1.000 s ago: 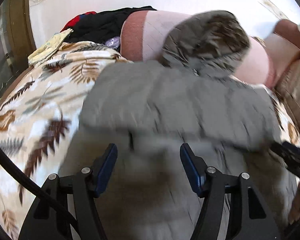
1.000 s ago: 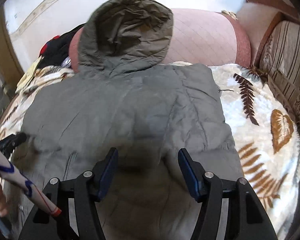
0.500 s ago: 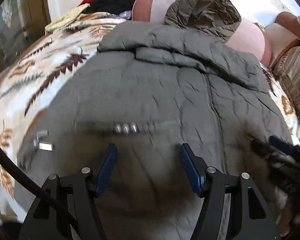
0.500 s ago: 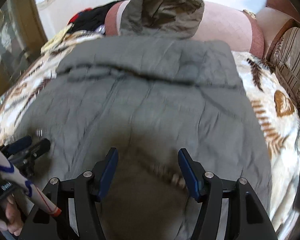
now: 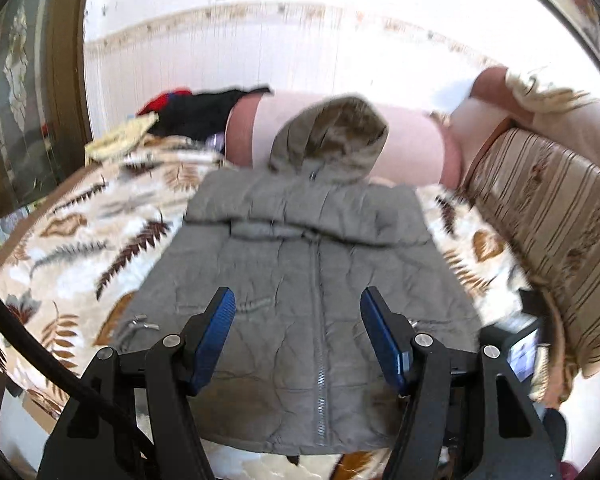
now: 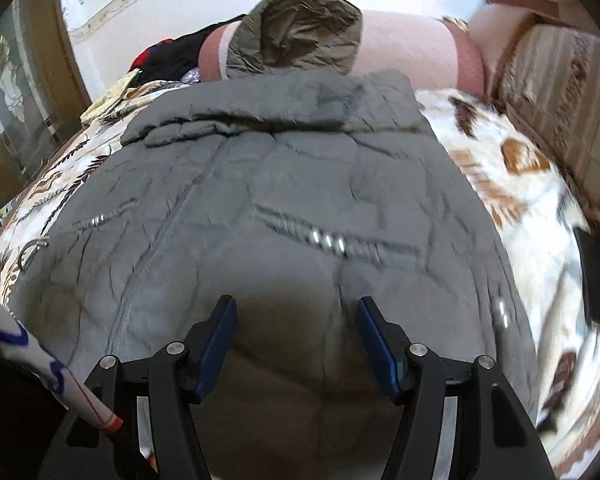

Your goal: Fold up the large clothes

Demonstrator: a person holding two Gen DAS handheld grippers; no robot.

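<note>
A grey quilted hooded jacket (image 5: 300, 264) lies flat, front up, on a leaf-patterned bedspread (image 5: 80, 248); its sleeves are folded across the chest and its hood (image 5: 332, 136) rests against a pink bolster. My left gripper (image 5: 296, 300) hovers open above the jacket's lower half, over the zip, with nothing between its blue pads. In the right wrist view the same jacket (image 6: 280, 200) fills the frame. My right gripper (image 6: 296, 308) stands open low over its hem area, in shadow, holding nothing.
A pink bolster (image 5: 412, 148) lies at the head of the bed, with dark and red clothes (image 5: 196, 108) piled to its left. A striped sofa back (image 5: 548, 216) runs along the right. A wooden door frame (image 5: 72, 80) stands at the left. A sleeve (image 6: 28, 360) shows at lower left.
Both grippers have pulled back from the hood end toward the hem, the left one also rising, so the whole jacket now shows. Both stayed open and empty.
</note>
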